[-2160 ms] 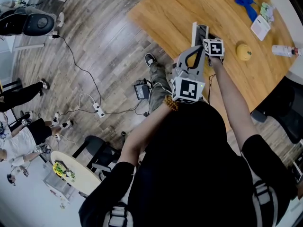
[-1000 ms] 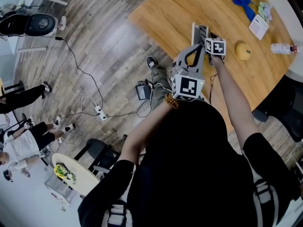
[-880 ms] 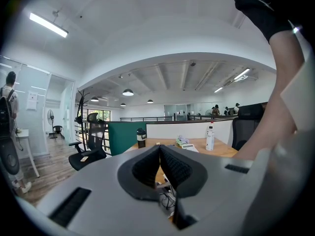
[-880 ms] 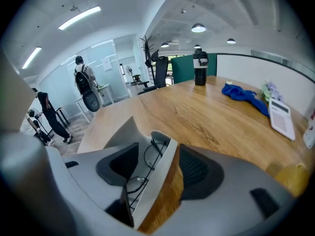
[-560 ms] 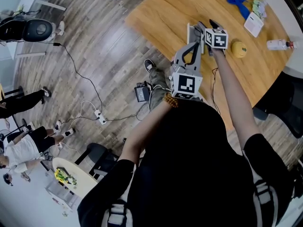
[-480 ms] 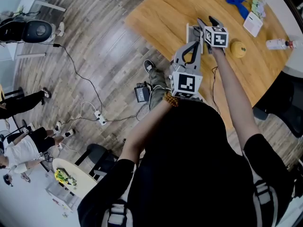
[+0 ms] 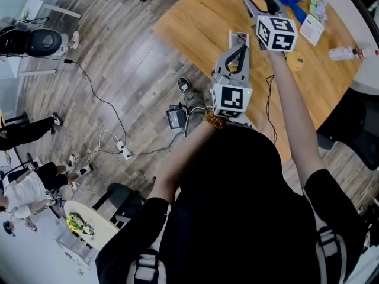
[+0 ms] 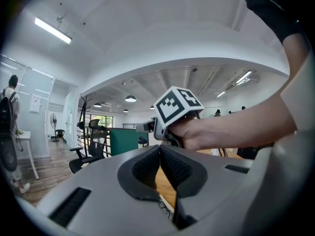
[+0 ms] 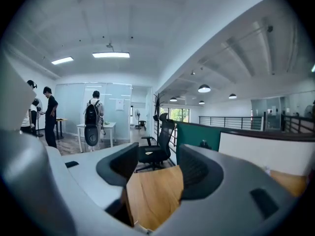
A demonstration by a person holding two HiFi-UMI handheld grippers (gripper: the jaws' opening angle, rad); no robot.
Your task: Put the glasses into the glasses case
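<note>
Wooden table (image 7: 201,16) edge by left gripper (image 7: 238,38), jaws together; right gripper (image 7: 260,0) jaws apart, empty.

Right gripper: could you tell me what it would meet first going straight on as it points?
Nothing near: the right gripper aims over the wooden table corner; the black office chair beyond looks first, depth unclear.

Yellow fruit (image 7: 294,61) on wooden table (image 7: 201,16)

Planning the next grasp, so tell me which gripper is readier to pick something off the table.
Right, probably. The right gripper has its jaws apart and empty, out over the wooden table. The left gripper has its jaws together and would have to open first.
</note>
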